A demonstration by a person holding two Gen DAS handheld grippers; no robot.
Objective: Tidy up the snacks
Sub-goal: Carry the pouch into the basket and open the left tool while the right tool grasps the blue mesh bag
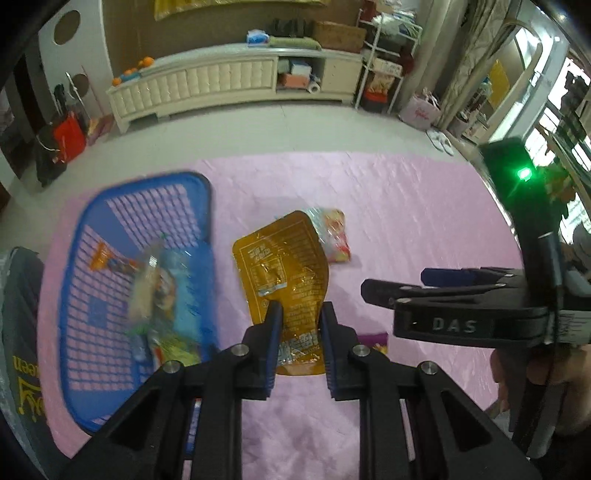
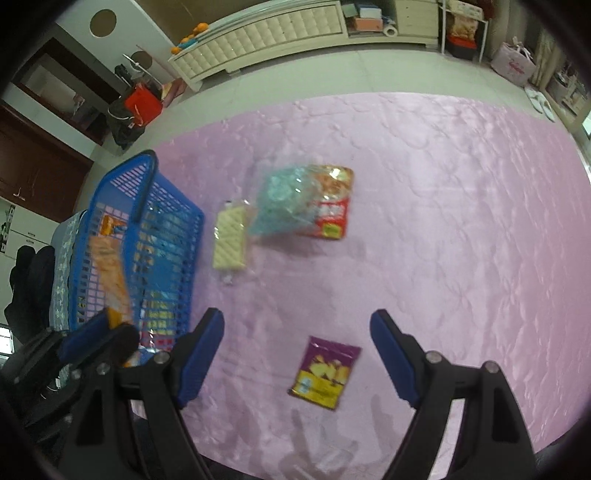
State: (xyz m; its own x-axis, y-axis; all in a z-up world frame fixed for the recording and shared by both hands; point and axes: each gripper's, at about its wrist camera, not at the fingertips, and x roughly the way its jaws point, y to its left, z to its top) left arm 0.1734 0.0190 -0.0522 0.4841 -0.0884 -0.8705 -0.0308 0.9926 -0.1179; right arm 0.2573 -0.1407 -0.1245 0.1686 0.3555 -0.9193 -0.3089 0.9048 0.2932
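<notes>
Now crinkly amber foil pouch (image 1: 291,284) pinched, left gripper (image 1: 300,345), mesh plastic basket (image 1: 201,184) adj.

Both wrist views close above the pink mat (image 2: 443,221), tilted down past their claws, sharing the blue basket (image 1: 147,206).

A basket (image 2: 147,236) sits at the left of the mat (image 2: 443,221), with several snack packets inside. Just right of the basket lies a wafer pack (image 2: 229,243), and beside that, farther right, a clear bag (image 2: 284,199) overlaps a snack packet (image 2: 332,214). Nearer the camera, apart from these, a small chip packet (image 2: 325,373) lies alone. Behind the mat, a low cabinet (image 2: 266,33) lines the wall.
</notes>
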